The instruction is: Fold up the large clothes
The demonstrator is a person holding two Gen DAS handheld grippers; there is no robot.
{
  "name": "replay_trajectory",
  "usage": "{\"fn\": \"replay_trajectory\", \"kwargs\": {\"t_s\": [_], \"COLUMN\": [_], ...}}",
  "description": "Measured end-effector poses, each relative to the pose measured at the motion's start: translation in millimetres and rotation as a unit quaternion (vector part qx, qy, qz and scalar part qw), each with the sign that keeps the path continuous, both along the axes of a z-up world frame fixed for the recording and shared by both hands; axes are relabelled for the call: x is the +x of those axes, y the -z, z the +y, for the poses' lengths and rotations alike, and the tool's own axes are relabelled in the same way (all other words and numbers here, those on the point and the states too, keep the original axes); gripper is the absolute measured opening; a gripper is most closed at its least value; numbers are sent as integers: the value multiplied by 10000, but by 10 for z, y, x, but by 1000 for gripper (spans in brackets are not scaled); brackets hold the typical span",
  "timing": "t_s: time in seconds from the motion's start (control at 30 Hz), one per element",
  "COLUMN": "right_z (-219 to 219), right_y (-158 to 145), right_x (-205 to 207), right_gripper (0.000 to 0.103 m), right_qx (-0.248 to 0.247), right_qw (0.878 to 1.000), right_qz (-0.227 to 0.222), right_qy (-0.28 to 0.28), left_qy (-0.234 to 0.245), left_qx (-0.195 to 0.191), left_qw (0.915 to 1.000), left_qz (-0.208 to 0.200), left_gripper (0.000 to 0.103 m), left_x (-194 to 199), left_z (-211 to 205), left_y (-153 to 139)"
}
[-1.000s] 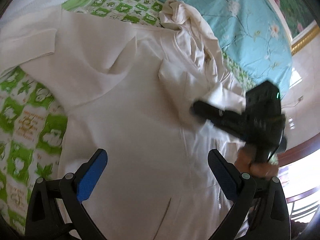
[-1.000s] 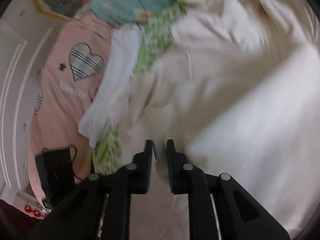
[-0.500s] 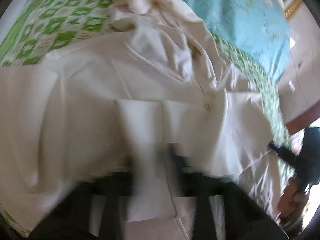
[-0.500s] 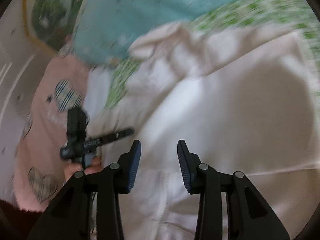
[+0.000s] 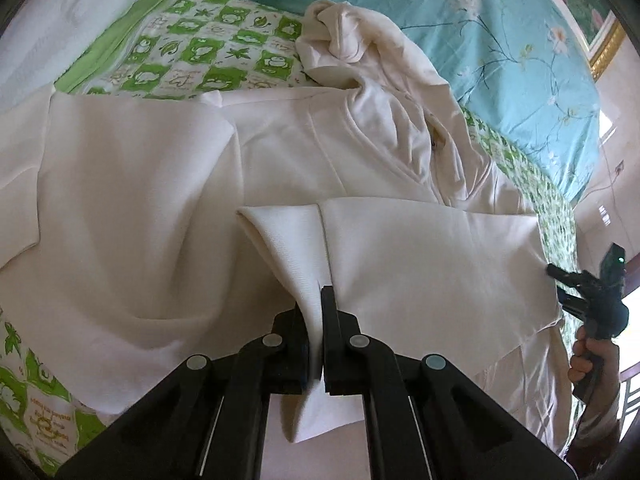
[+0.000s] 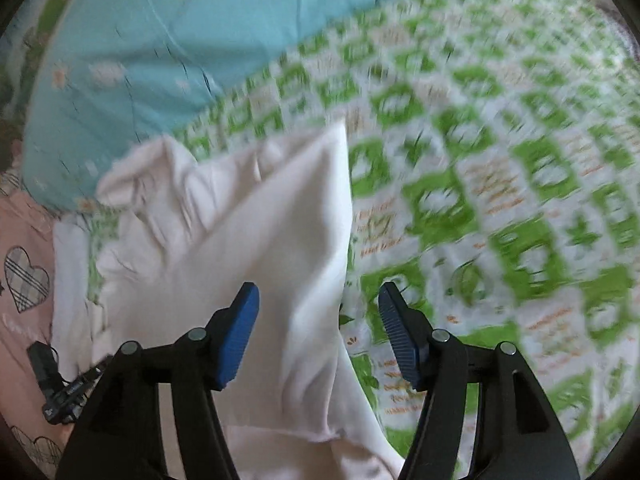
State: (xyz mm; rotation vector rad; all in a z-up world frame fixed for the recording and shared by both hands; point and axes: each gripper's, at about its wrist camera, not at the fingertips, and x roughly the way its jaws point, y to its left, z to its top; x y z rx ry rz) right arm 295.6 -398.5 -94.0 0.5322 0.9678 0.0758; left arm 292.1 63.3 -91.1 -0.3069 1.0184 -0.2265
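The left gripper (image 5: 316, 312) is clamped on a raised fold of the cream garment (image 5: 160, 208), the cloth pinched between its black fingers (image 5: 331, 320) and fanning away ahead of them. The garment lies spread over the green-checked bedsheet (image 5: 192, 60), its bunched part toward the turquoise floral quilt (image 5: 500, 32). To the right, the right gripper (image 6: 318, 320) hangs with its blue pads (image 6: 240, 332) apart, above the garment's right edge where it meets the sheet, gripping nothing.

Both wrist views close over bed (image 5: 224, 60), sharing white garment (image 5: 400, 264).
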Motion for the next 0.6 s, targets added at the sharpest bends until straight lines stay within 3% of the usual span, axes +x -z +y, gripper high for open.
{"fn": "replay_trajectory", "kwargs": {"t_s": [0.03,0.07,0.1,0.3,0.4,0.47,0.53,0.6], "right_z": [51,97,129,18,23,73,281,488], "right_y": [64,102,120,108,20,-167,-282,-213], "right_x": [41,70,90,74,-9,-174,-346,-391], "right_gripper": [44,16,7,7,18,19,20,26], "right_qx": [10,-23,-99,-264,-512,-769,-556,-421], "right_qw": [9998,9994,9988,9987,9986,9967,9961,9942], "right_qz": [107,132,190,165,89,-251,-573,-450], "right_qy": [-150,-319,-430,-396,-121,107,-368,-884], "left_qy": [14,44,85,179,142,97,63,-3], "left_qx": [6,0,-9,237,132,124,69,76], "left_qw": [10000,10000,10000,9996,9998,9999,9999,10000], "left_qz": [14,9,2,26,33,32,59,38], "left_gripper": [3,3,3,3,4,6,7,9], "left_x": [6,3,0,57,21,-27,-94,-189], "left_z": [-8,-23,-32,-170,-93,-39,22,90], "left_y": [4,4,0,77,89,75,63,15]}}
